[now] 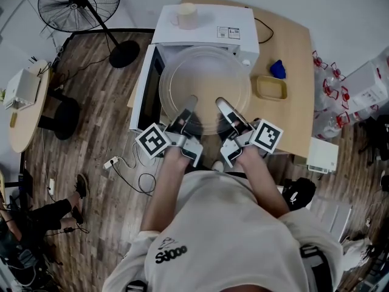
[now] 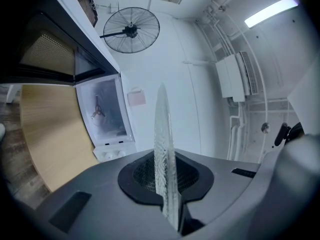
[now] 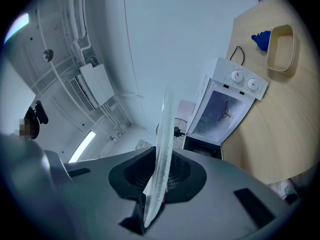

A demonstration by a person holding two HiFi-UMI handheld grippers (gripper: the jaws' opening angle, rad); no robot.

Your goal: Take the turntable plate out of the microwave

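The clear glass turntable plate (image 1: 203,81) hangs level in front of the open white microwave (image 1: 203,29), held by its near rim. My left gripper (image 1: 189,102) is shut on the rim's left part, my right gripper (image 1: 220,103) on its right part. In the left gripper view the plate (image 2: 162,129) shows edge-on, clamped between the jaws of my left gripper (image 2: 166,181), with the microwave (image 2: 106,115) behind. The right gripper view has the plate (image 3: 162,129) edge-on in my right gripper (image 3: 157,181) and the microwave's empty cavity (image 3: 223,110) beyond.
The microwave door (image 1: 141,90) stands open to the left. A cup (image 1: 186,16) sits on the microwave. On the wooden table (image 1: 298,102) lie a yellow tray (image 1: 271,87) and a blue object (image 1: 278,69). A floor fan (image 1: 79,5) and a round table (image 1: 27,108) stand at left.
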